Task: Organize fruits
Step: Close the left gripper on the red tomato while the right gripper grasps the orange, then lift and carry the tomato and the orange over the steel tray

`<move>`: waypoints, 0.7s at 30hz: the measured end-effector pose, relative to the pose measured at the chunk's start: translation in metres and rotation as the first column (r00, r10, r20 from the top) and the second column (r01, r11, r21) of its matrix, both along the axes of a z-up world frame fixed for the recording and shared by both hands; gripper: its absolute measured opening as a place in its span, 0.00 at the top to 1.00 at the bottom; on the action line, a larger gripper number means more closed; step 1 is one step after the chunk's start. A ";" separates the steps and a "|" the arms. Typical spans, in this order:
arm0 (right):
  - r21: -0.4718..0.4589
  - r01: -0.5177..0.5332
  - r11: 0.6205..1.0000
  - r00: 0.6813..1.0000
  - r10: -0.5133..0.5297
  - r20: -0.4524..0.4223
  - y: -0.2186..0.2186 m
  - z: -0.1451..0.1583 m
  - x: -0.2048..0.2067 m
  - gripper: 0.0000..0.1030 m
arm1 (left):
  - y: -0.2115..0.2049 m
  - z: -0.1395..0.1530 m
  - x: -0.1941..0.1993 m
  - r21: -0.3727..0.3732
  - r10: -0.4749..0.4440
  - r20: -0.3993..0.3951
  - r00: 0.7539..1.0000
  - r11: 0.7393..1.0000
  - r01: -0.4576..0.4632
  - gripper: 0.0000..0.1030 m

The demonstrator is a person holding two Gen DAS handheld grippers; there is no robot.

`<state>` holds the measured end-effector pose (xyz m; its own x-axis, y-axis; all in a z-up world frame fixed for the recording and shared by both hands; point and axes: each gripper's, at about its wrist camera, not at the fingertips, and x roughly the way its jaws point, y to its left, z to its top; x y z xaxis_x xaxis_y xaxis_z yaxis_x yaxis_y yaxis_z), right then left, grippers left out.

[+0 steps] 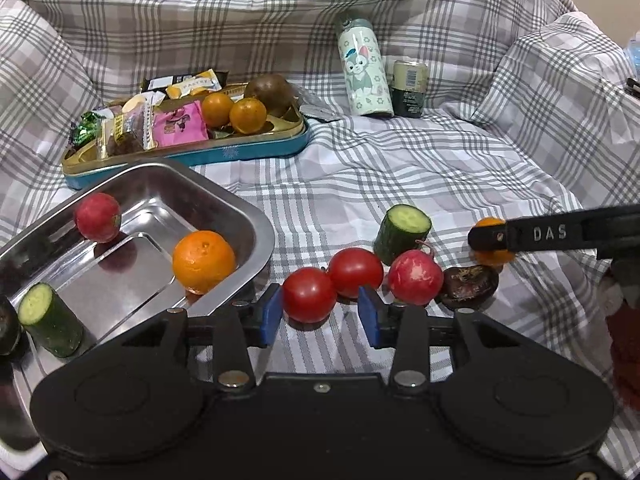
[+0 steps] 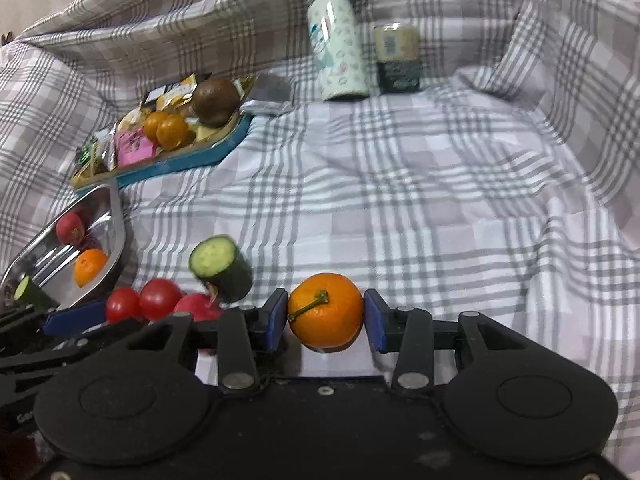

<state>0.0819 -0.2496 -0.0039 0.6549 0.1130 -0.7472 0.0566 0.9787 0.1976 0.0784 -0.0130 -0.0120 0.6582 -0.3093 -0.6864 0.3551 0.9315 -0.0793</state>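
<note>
My left gripper (image 1: 320, 312) is open around a red tomato (image 1: 309, 295) on the cloth, pads apart from it. A second tomato (image 1: 356, 272), a radish (image 1: 415, 277), a cucumber piece (image 1: 402, 232) and a dark fruit (image 1: 469, 287) lie beside it. My right gripper (image 2: 325, 318) is shut on a small orange (image 2: 325, 311); it shows in the left wrist view (image 1: 493, 245). The steel tray (image 1: 236, 208) at left holds an orange (image 1: 203, 261), a radish (image 1: 98, 217) and a cucumber piece (image 1: 50, 320).
A teal tin (image 1: 192, 156) with snacks, two small oranges (image 1: 234, 112) and a brown fruit stands behind the tray. A printed bottle (image 1: 364, 68) and a small can (image 1: 409, 88) stand at the back. Checked cloth covers everything, with raised folds at the sides.
</note>
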 end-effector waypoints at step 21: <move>-0.014 0.040 0.999 0.997 -0.041 -0.061 -0.008 -0.010 0.007 0.56 | -0.006 -0.011 0.014 -0.003 0.032 -0.066 0.997 0.999 -0.033 0.52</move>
<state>0.0888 -0.2572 -0.0139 0.6113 0.0776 -0.7876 0.1079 0.9777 0.1800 0.0922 -0.0189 -0.0231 0.6214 -0.2915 -0.7272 0.3186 0.9420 -0.1053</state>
